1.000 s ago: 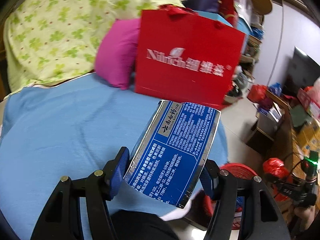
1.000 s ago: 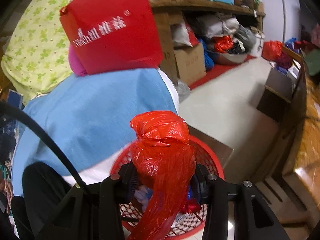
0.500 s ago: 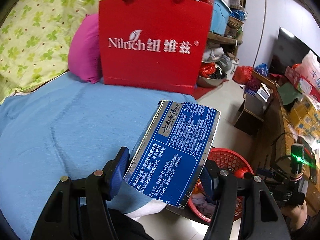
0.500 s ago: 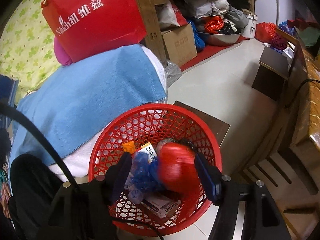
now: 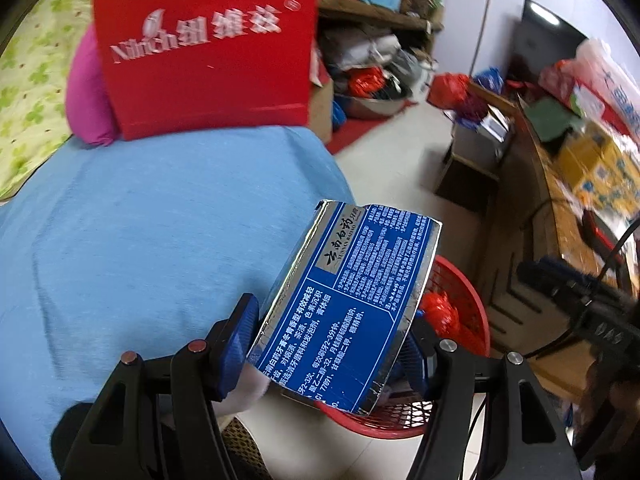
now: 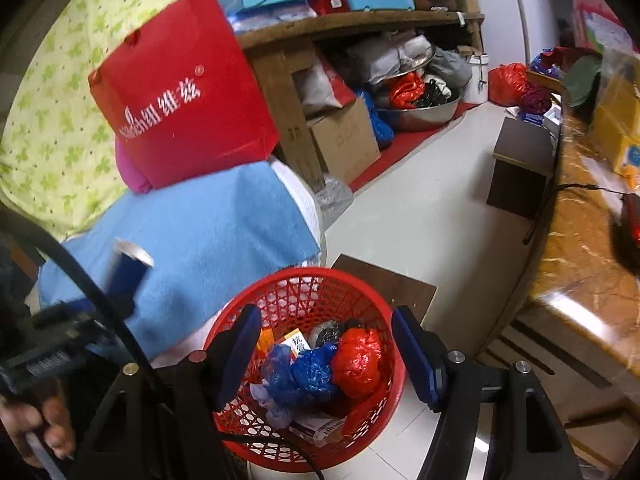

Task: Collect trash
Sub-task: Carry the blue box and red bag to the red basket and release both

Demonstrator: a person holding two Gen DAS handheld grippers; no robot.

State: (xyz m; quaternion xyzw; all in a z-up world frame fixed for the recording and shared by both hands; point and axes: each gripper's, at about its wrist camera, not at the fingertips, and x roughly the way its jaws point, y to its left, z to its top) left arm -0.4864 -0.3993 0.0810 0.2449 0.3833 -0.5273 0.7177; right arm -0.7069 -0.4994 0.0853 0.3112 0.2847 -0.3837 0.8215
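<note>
Two grippers angled downward, left gripper [image 5: 332, 344] fingers clamping blue carton [image 5: 348, 300], right gripper [image 6: 324, 356] fingers just opened, empty over red basket [image 6: 312, 280]

We read "Nilrich" plus white Chinese characters and ® mark on red paper bag [image 5: 204, 46], far ahead of left jaws. Between left jaws, blue-and-silver box [image 5: 348, 304]: Chinese print, label "云南白药", small line under it illegible to us. Below right jaws, in red basket [image 6: 320, 292], small carton [image 6: 298, 343] shows "抗"; rest hidden.
</note>
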